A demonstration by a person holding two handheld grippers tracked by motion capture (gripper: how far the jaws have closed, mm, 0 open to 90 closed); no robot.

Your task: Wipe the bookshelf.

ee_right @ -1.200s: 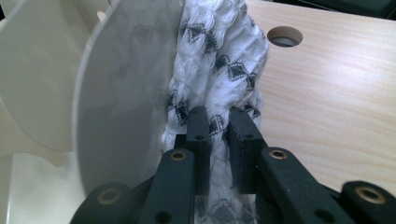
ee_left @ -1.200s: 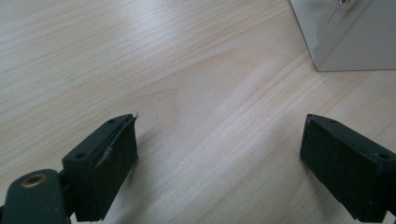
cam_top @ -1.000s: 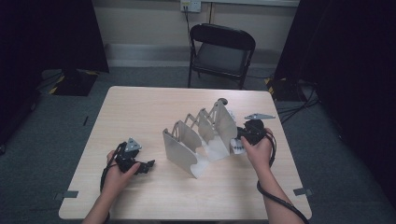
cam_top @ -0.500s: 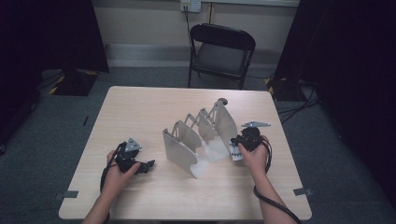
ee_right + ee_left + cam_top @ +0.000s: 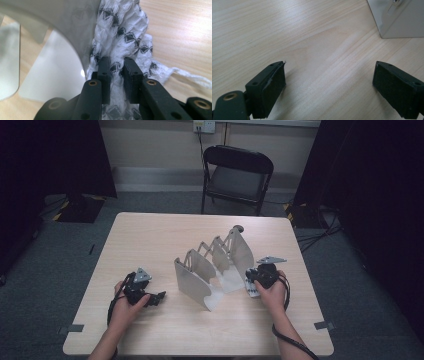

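Observation:
A white knitted cloth (image 5: 125, 30) with small black diamond marks lies bunched against the end plate (image 5: 62, 17) of a grey metal rack (image 5: 207, 270). The rack's row of upright plates stands mid-table. My right gripper (image 5: 117, 67) is shut on a fold of this cloth, low at the rack's right end (image 5: 256, 282). The cloth (image 5: 251, 292) shows as a pale patch under that hand. My left gripper (image 5: 329, 85) is open over bare wood, its pads wide apart with nothing between them. It rests left of the rack (image 5: 156, 297), whose corner (image 5: 397, 22) shows at the upper right.
The pale wooden table (image 5: 165, 235) has free room on its far and left parts. A black folding chair (image 5: 237, 175) stands behind the far edge. Dark curtains and cables lie at both sides of the floor.
My right hand has come down beside the rack's right end, with the cloth still in its jaws. The left hand has stayed where it was.

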